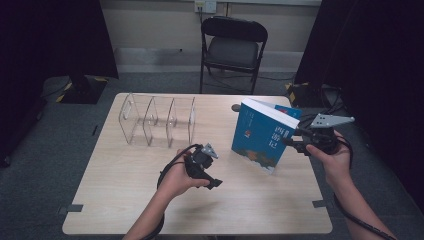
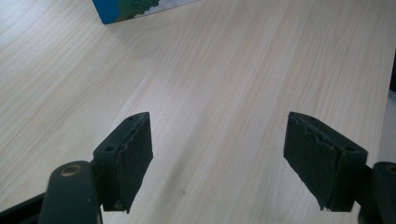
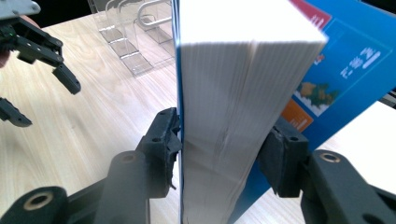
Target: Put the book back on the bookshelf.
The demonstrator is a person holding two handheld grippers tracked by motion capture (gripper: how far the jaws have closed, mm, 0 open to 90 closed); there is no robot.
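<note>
Right claw [image 3: 219, 149] grasping the upright blue book [image 3: 224, 93] – left claw [image 2: 217, 158] released, over the table [image 2: 224, 70]

Premises: a recording lab or studio. Evidence: black curtains [image 1: 55, 35] on both sides, grey carpet floor [image 1: 45, 145], tape marks, trailing cables, a lone folding chair [image 1: 233, 47] behind a bare wooden tabletop [image 1: 130, 200].
</note>
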